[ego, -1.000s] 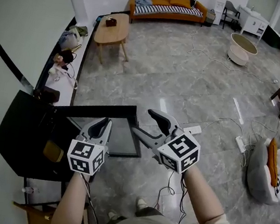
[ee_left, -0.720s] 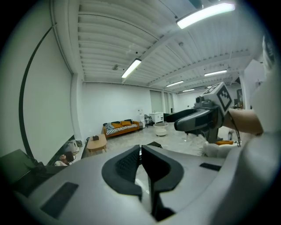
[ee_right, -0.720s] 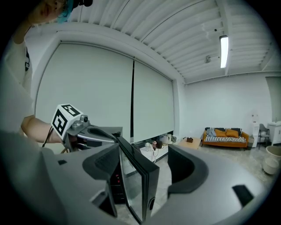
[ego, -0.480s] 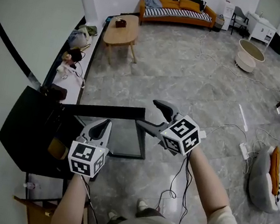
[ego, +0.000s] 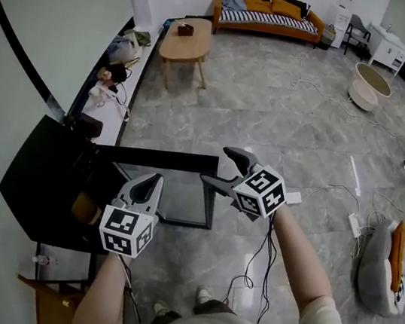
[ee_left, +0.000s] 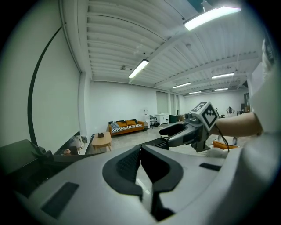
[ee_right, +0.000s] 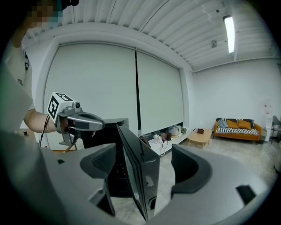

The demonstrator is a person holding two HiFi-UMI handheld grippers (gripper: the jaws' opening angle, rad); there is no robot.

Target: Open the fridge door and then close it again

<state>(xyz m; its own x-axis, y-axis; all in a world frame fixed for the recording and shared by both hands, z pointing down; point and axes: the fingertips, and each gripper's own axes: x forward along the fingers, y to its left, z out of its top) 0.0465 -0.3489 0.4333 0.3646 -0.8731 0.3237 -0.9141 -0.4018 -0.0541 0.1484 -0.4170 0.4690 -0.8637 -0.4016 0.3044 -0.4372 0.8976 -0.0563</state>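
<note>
Your right gripper's (ego: 217, 166) jaws are spread wide and have just been opening. The free edge of the fridge door (ee_right: 139, 169) stands between them, with neither pad pressing on it. Your left gripper's (ego: 152, 181) jaws are pressed together on nothing, near the door's top edge. The door stands open from the black fridge (ego: 40, 177) beside the wall.

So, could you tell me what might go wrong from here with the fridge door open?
The jaws of the right gripper have just been opening and only straddle the edge of the fridge door, so it may swing loose. The shut left gripper seems to sit in the door's closing path and could get caught. Loose floor cables are a trip hazard.
</note>
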